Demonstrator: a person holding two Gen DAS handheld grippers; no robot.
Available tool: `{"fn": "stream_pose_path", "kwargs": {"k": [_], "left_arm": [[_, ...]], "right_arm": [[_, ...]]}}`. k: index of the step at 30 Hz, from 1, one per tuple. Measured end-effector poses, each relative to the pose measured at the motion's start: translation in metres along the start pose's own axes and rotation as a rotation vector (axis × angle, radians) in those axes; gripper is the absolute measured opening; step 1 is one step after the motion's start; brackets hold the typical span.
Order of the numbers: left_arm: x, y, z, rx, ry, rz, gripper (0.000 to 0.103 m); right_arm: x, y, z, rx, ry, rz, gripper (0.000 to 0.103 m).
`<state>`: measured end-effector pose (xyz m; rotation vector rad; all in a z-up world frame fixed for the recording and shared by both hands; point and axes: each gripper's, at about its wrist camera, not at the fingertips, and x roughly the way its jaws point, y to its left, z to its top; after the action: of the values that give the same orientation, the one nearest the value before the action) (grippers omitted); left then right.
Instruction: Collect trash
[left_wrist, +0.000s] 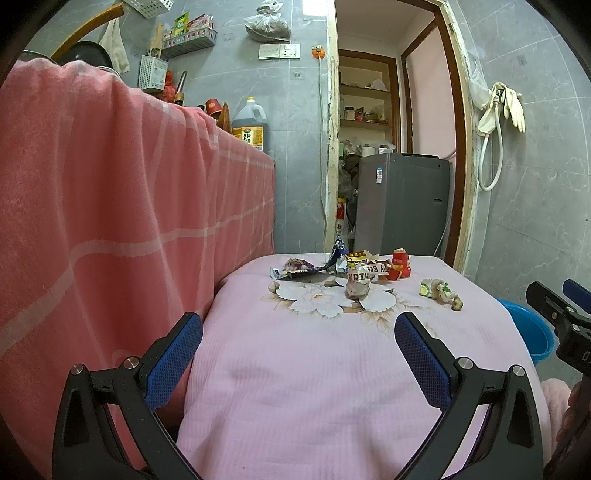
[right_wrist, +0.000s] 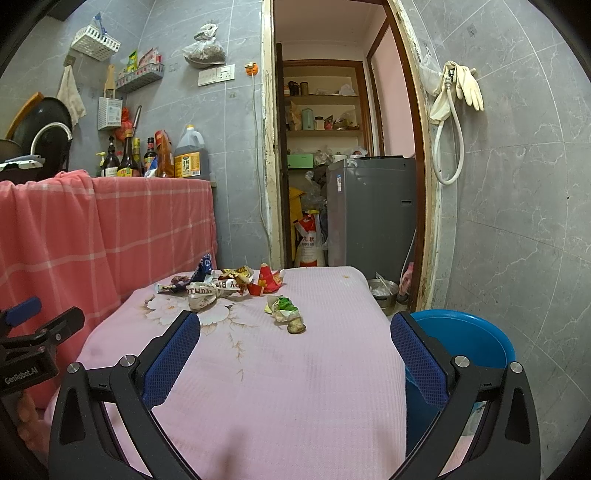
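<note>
Both grippers are held wide open and empty over the near edge of the pink-covered table (right_wrist: 277, 387): the left gripper (left_wrist: 299, 365) toward the left edge, the right gripper (right_wrist: 295, 363) toward the right. The trash lies at the far end. A green-and-white crumpled wrapper (right_wrist: 282, 308) sits apart, nearest the right gripper; a ribbon wad (right_wrist: 203, 293), a red paper cup (right_wrist: 267, 282) and torn snack packets (right_wrist: 184, 280) are clustered behind it. The isolated wrapper is best taken first, approached low, fingers straddling it, then carried to the blue bucket (right_wrist: 476, 339) just beside the right edge.
</note>
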<state>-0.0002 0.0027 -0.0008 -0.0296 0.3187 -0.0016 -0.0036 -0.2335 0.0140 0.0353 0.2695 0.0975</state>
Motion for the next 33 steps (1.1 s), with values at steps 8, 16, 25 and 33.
{"fn": "stream_pose_path", "kwargs": {"k": [8, 16, 25, 33], "left_arm": [[-0.0001, -0.0003, 0.0000, 0.001, -0.001, 0.000, 0.102], [0.0029, 0.0001, -0.0010, 0.001, 0.000, 0.001, 0.102], [0.0033, 0.0000, -0.0014, 0.001, 0.002, 0.001, 0.102], [0.0067, 0.0019, -0.0009, -0.005, 0.003, -0.006, 0.102]], "right_arm": [[-0.0002, 0.0000, 0.0002, 0.001, 0.000, 0.001, 0.103], [0.0000, 0.0000, 0.0000, 0.000, -0.001, 0.002, 0.103], [-0.0005, 0.0005, 0.0007, 0.001, 0.000, 0.001, 0.103], [0.0002, 0.0012, 0.0008, 0.001, 0.003, 0.004, 0.103]]}}
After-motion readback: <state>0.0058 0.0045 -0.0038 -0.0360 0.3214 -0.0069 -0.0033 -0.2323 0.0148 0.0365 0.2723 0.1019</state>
